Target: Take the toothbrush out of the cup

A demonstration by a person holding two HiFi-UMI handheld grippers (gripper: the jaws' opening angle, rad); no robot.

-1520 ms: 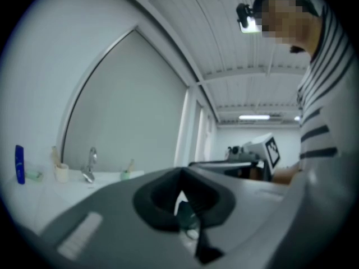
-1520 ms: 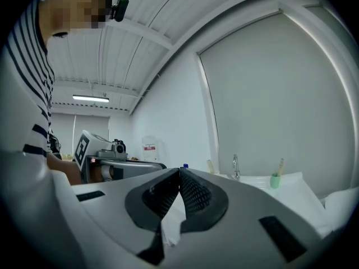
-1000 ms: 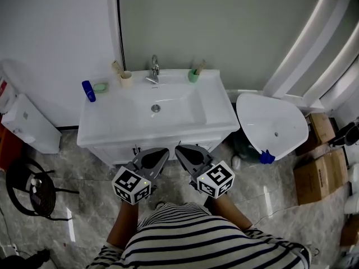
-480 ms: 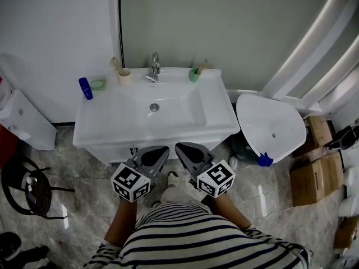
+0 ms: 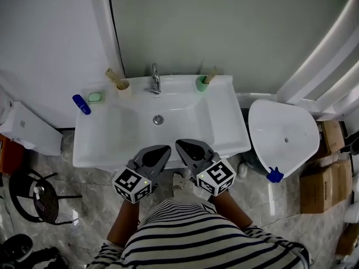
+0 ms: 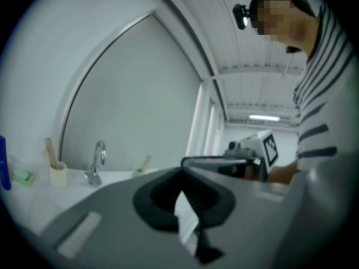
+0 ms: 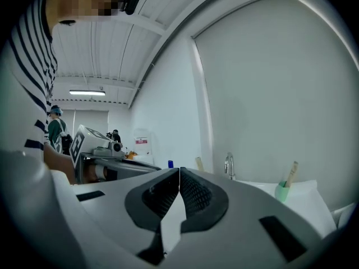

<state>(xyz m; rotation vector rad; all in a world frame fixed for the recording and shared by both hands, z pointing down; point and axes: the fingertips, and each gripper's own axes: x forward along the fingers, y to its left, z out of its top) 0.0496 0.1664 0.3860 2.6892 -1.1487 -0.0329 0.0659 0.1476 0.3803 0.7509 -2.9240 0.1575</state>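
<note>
- Head view: a person in a black-and-white striped shirt (image 5: 207, 242) stands at the near edge of a white ceramic washbasin (image 5: 227, 129), holding both tools low over its near rim.
- The left gripper (image 5: 161, 151) has its jaws pressed together with nothing between them; the left gripper view shows the dark pads of the left gripper (image 6: 181, 178) meeting along one seam.
- The right gripper (image 5: 183, 147) is likewise closed and empty; in the right gripper view the ribbed pads of the right gripper (image 7: 179, 175) touch edge to edge.
- The two tools sit side by side, tips angled toward each other, well apart from everything on the far ledge.
- A small green plastic cup (image 5: 202, 83) stands on the far right corner of the basin ledge, to the right of the chrome tap (image 5: 154, 78).
- A pale-handled toothbrush (image 5: 211, 76) stands in that cup, leaning to the right; both also show in the right gripper view (image 7: 282, 191) (image 7: 291, 174).
- Left of the tap stands a cream cup (image 5: 124, 87) with a wooden-handled brush (image 5: 114, 76) leaning left in it.
- Farther left lie a green soap bar (image 5: 95, 97) and a blue bottle (image 5: 81, 104).
- Right of the basin is a white toilet with its lid down (image 5: 283, 136); brown cardboard boxes (image 5: 320, 184) sit on the floor beyond it.
- A black stool (image 5: 36, 198) stands on the floor at near left.
</note>
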